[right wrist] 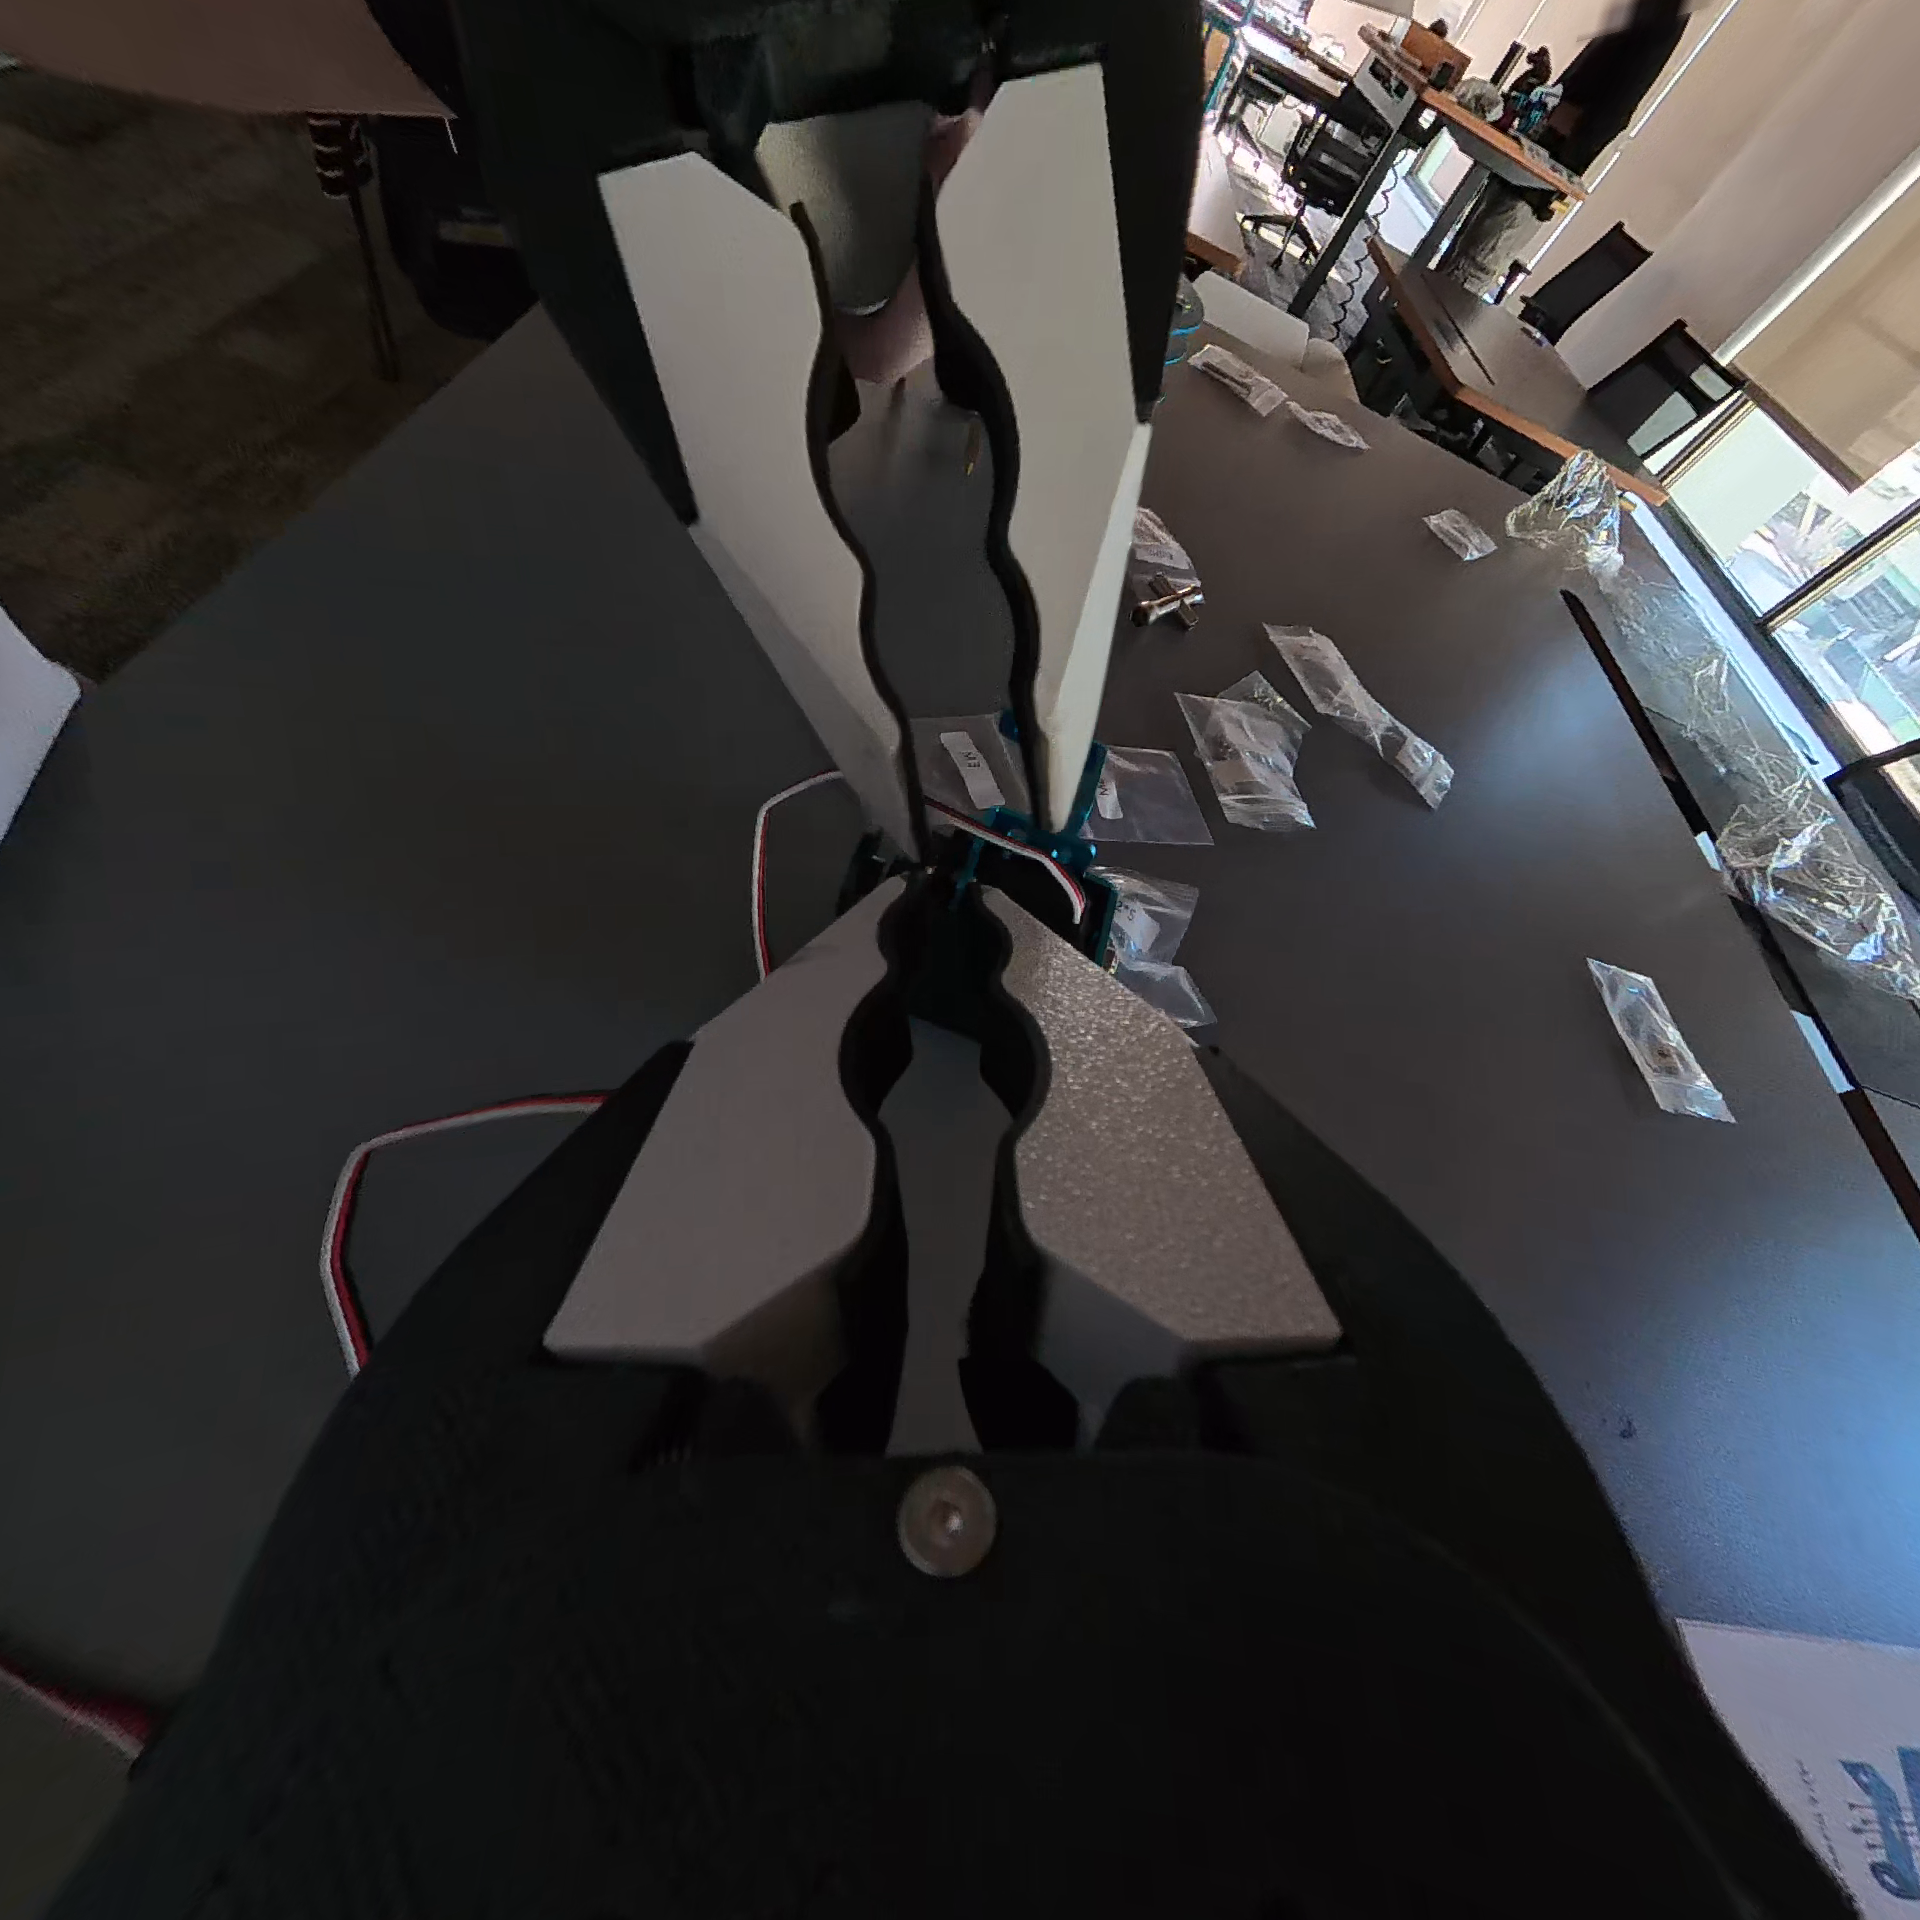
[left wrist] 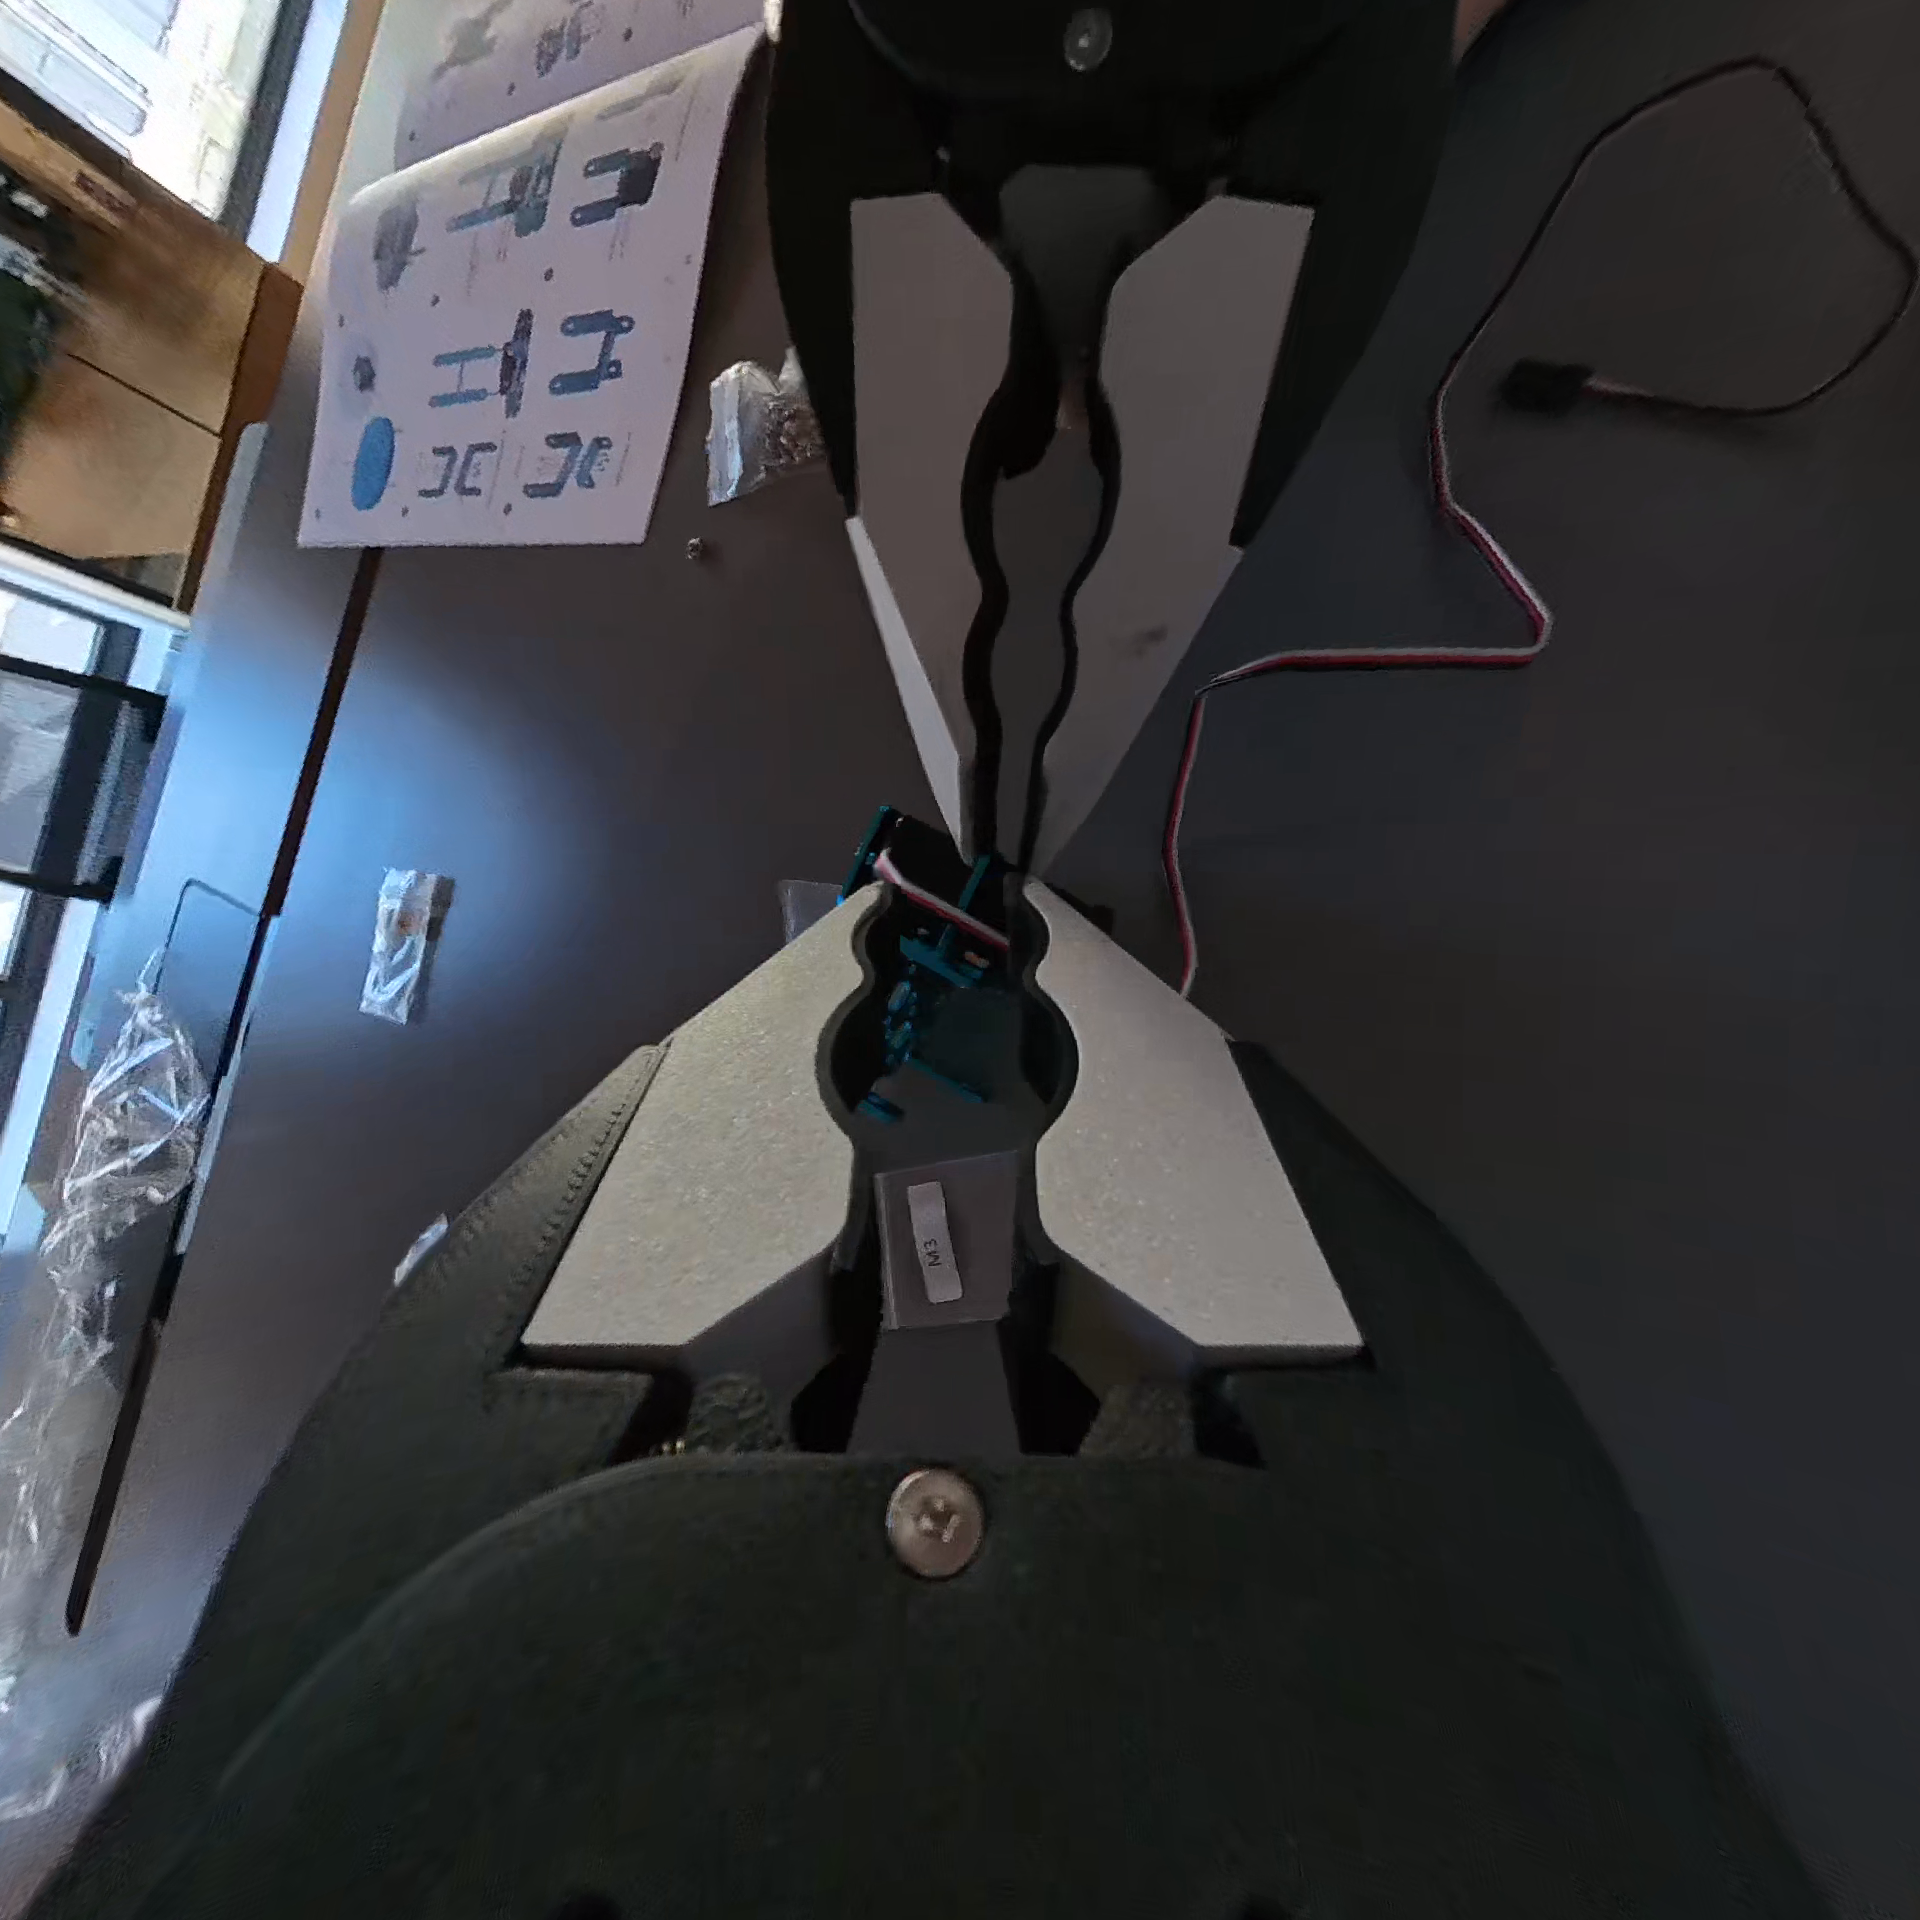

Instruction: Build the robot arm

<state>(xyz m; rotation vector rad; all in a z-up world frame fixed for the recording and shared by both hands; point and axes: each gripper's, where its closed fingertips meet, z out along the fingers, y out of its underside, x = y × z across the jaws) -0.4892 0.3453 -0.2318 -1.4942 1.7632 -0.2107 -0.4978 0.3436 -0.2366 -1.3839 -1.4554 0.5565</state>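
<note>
1. While both my tongs meet tip to tip over the dark table [left wrist: 1558, 1039], my left gripper [left wrist: 951, 935] is nearly closed, pinching the teal servo bracket assembly [left wrist: 935, 1018].
2. My right gripper [right wrist: 940, 909], also nearly closed, clamps the same assembly from the far side.
3. Its striped servo cable [left wrist: 1351, 660] trails right.
4. A labelled small bag [left wrist: 940, 1242] lies beneath; its writing I leave unread. An instruction sheet [left wrist: 499, 343] lies far left.
</note>
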